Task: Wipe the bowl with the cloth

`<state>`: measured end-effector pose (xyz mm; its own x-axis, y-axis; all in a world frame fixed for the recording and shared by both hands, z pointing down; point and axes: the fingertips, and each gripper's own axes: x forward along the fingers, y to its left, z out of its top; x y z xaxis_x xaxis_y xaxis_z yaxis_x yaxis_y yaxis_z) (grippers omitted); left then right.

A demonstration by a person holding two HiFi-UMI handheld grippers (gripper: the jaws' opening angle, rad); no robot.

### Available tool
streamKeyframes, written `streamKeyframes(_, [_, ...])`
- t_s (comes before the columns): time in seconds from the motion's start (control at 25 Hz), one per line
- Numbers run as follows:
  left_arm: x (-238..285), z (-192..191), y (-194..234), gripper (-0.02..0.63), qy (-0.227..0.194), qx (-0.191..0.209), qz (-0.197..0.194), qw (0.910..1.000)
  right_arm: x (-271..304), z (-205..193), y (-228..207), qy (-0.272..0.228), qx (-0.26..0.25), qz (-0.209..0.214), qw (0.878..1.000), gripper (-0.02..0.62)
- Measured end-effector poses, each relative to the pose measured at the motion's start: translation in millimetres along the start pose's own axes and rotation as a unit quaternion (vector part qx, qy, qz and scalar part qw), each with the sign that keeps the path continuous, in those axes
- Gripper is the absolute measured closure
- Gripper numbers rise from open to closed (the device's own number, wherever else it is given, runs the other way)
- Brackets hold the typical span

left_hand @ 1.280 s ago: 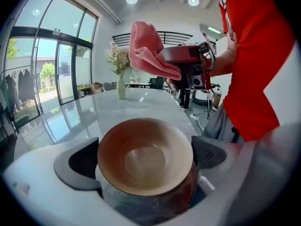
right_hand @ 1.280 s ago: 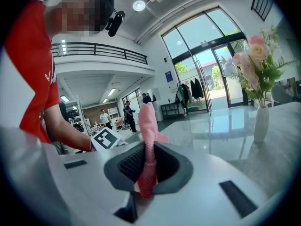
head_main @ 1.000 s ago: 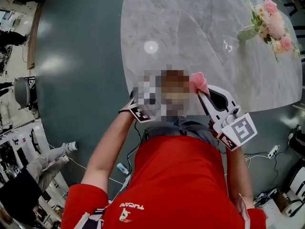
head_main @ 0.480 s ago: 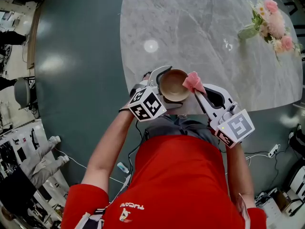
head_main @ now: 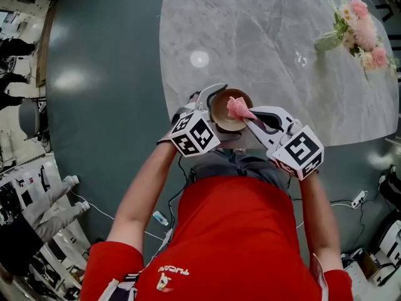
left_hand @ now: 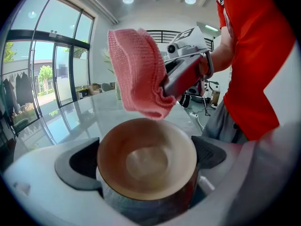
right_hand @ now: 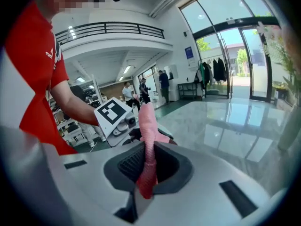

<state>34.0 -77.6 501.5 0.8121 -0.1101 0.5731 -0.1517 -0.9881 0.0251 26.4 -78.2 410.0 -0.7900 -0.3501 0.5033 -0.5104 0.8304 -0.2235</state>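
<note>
A brown wooden bowl (head_main: 227, 110) (left_hand: 146, 157) is held up in front of the person's chest, near the marble table's front edge, mouth tipped toward the camera on the left gripper. My left gripper (head_main: 213, 108) (left_hand: 146, 161) is shut on the bowl, one dark pad on each side of it. A pink knitted cloth (head_main: 239, 107) (left_hand: 138, 76) (right_hand: 148, 147) is pinched in my right gripper (head_main: 247, 116) (right_hand: 147, 166). The cloth hangs over the bowl's far rim, at or just above it; whether they touch is unclear.
The oval marble table (head_main: 276, 49) lies ahead, with a bunch of pink flowers (head_main: 360, 33) at its far right. Around it is dark green floor (head_main: 106, 105). People stand in the hall behind (right_hand: 162, 86), and equipment lines the left side of the head view.
The right gripper has swung left, bringing the pink cloth from beside the bowl to over its rim. The left gripper keeps the bowl in nearly the same place.
</note>
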Motion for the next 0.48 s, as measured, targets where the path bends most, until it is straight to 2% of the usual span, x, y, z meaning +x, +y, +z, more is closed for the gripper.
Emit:
streamKeyframes(0.28, [4.6,0.3,1.8,0.02,0.003,-0.001,0.0,1.0,19.6,-16.5,5.8,0.071,-0.027,0.055,0.996,0.572])
streamKeyframes(0.48, [3.5,0.2,0.8,0.02,0.006,-0.002,0.001,1.0,26.3,-29.3,13.7,0.113,-0.026,0.083,0.99,0.572])
